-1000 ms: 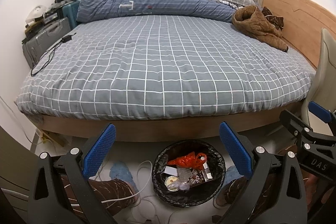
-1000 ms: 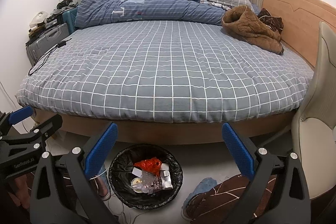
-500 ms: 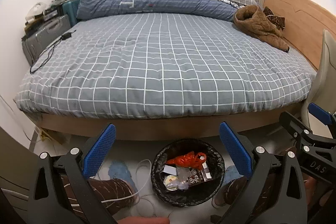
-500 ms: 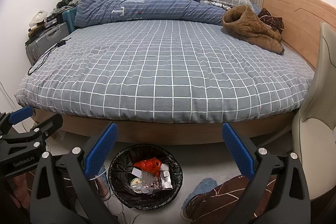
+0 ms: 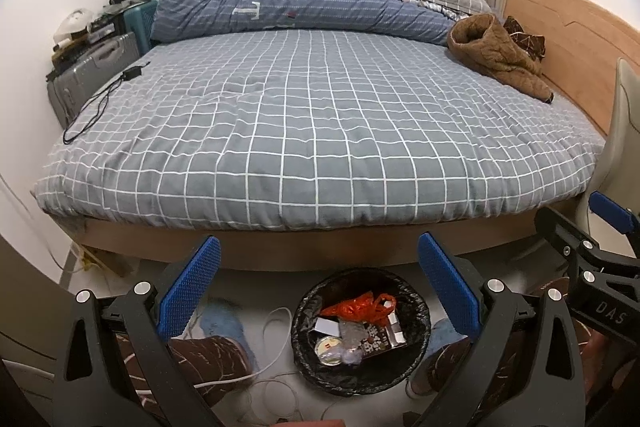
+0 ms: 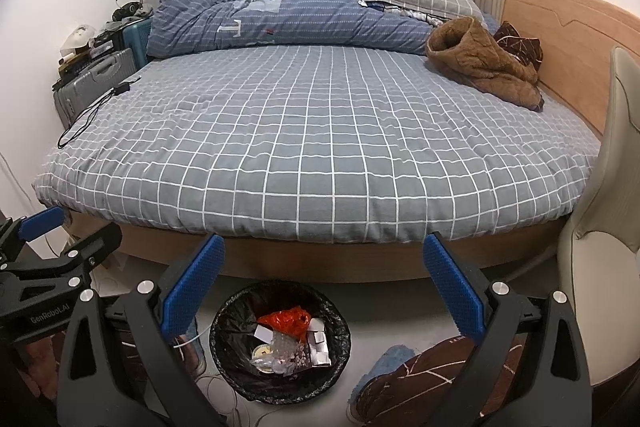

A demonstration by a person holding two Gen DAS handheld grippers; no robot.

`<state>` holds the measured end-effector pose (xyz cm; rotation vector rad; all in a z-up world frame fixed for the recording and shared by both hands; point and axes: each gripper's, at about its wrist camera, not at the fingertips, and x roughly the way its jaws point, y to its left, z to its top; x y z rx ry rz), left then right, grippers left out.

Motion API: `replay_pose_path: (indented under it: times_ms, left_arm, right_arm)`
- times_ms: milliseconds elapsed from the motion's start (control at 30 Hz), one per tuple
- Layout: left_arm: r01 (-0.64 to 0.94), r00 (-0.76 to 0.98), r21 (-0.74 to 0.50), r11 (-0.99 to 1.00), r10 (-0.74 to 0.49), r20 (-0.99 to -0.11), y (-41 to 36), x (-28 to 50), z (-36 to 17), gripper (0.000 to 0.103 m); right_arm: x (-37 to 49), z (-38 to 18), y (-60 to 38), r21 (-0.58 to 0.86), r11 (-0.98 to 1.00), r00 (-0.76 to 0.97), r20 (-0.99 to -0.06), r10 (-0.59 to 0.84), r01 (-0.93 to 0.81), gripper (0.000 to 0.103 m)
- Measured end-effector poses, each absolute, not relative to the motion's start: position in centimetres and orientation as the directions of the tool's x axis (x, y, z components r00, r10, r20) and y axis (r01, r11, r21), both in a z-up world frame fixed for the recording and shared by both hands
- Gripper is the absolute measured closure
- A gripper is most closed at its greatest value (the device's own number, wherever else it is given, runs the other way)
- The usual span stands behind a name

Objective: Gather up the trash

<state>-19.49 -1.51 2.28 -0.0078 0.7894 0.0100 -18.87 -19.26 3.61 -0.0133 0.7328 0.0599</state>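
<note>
Left gripper is sitting wide open with nothing between its blue pads; you're holding it above the floor at the foot of the bed. Right gripper is also gaping, empty, level beside it; its black frame is showing at the right edge of the left view. Trash bin with a black liner is standing on the floor just below both, close to the bed frame. Inside it are lying an orange plastic bag, white paper scraps, crinkled clear wrap and a round lid. White cable is trailing on the floor left of the bin. Brown jacket is lying on the bed by the headboard. Suitcase is standing at the bed's far left.
</note>
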Motion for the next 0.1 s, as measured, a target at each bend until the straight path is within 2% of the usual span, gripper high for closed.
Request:
replay_pose_path:
  times_ms: [100]
  left_arm:
    - [-0.021,0.714,0.021,1.000,0.030,-0.700,-1.53,-19.51,2.46,0.006]
  right_arm:
    - [-18.85,3.63,-19.17,0.016,0.998,0.743,-0.667,0.055,-0.060,0.008]
